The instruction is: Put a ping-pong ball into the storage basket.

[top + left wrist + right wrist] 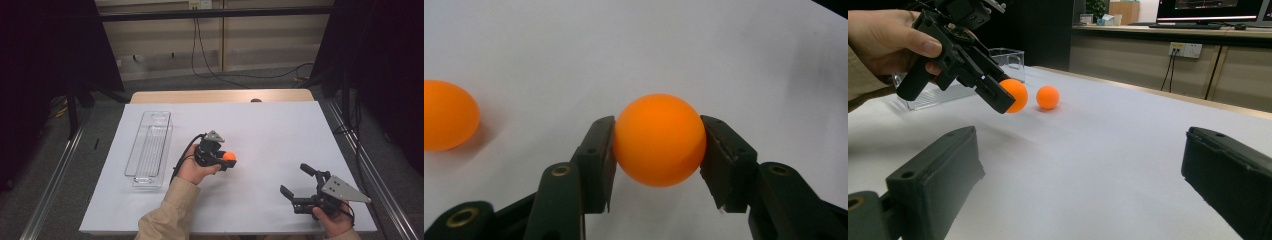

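An orange ball sits between the two black jaws of my left gripper, which is shut on it, with both pads pressing its sides. In the high view the left gripper holds this ball near the middle of the white table. The right gripper view shows the held ball slightly above the table. A second orange ball lies on the surface just beyond it, and also appears in the left gripper view. My right gripper rests at the front right with its jaws wide apart and nothing between them.
A clear plastic tray lies lengthwise at the left of the table, and its wall shows behind the left hand. Dark stands and cables sit on the floor beyond the far edge.
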Demonstrator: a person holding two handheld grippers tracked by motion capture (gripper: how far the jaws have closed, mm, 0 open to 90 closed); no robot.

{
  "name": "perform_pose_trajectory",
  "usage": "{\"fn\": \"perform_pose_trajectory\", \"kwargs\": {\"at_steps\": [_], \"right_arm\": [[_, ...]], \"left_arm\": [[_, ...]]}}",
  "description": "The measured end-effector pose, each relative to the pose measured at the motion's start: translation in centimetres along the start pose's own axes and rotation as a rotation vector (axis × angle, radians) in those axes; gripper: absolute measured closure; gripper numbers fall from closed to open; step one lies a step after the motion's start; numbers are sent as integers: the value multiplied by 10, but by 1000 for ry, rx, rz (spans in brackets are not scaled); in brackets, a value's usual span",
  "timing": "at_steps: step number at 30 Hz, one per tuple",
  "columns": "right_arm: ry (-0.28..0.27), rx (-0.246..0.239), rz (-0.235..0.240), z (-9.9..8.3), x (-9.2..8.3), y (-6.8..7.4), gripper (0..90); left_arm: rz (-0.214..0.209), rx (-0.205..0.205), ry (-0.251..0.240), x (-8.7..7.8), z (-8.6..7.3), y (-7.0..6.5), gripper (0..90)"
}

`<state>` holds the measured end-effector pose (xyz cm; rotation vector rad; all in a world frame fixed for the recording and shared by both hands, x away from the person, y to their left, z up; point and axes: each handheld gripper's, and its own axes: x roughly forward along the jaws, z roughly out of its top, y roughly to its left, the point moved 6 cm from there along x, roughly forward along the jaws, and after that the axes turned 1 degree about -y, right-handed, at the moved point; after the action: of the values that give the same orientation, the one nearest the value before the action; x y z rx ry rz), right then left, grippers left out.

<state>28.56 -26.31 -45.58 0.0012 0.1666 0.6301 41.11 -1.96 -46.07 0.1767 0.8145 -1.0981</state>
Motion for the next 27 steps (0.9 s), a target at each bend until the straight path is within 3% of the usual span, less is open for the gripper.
{"fn": "perform_pose_trajectory", "kwargs": {"at_steps": [27], "right_arm": [[-2,-5,0,0,0,0,21]], "left_arm": [[25,-51,-9,-15,0,12,509]]}}
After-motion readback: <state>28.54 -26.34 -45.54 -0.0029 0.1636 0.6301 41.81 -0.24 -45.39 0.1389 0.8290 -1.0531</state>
